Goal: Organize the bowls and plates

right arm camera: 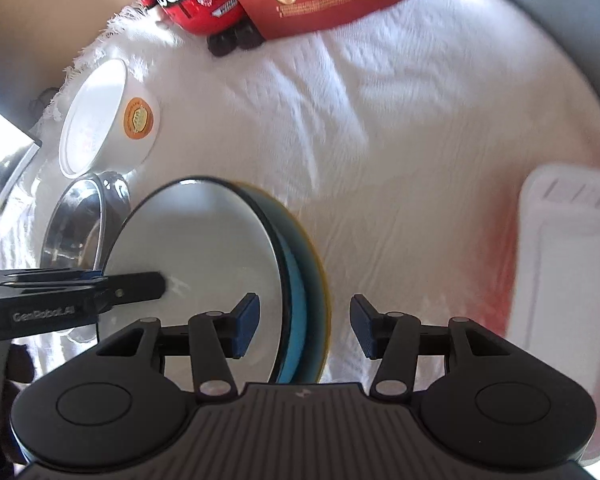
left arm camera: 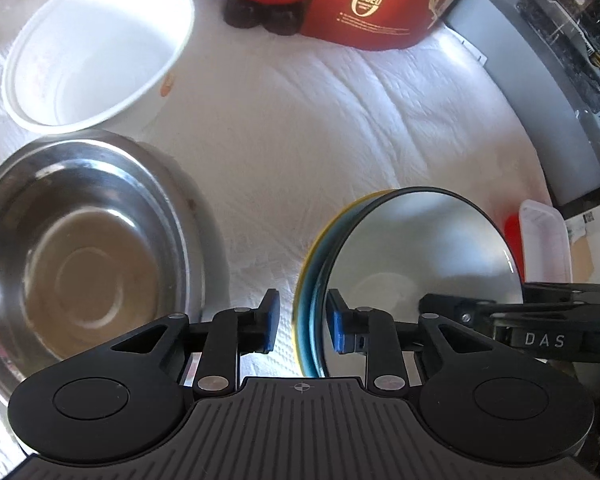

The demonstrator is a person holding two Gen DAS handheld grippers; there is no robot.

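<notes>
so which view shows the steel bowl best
The left wrist view: the steel bowl fills its left side, with the rim and the whole inside on show, next to the white bowl. In the right wrist view only a sliver of it shows, mostly hidden behind the upright stack of plates.

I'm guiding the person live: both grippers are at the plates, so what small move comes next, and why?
Probably close the left gripper on the plate stack. Its fingers straddle the stack's edge with gaps on both sides, and the right gripper is open too.
</notes>
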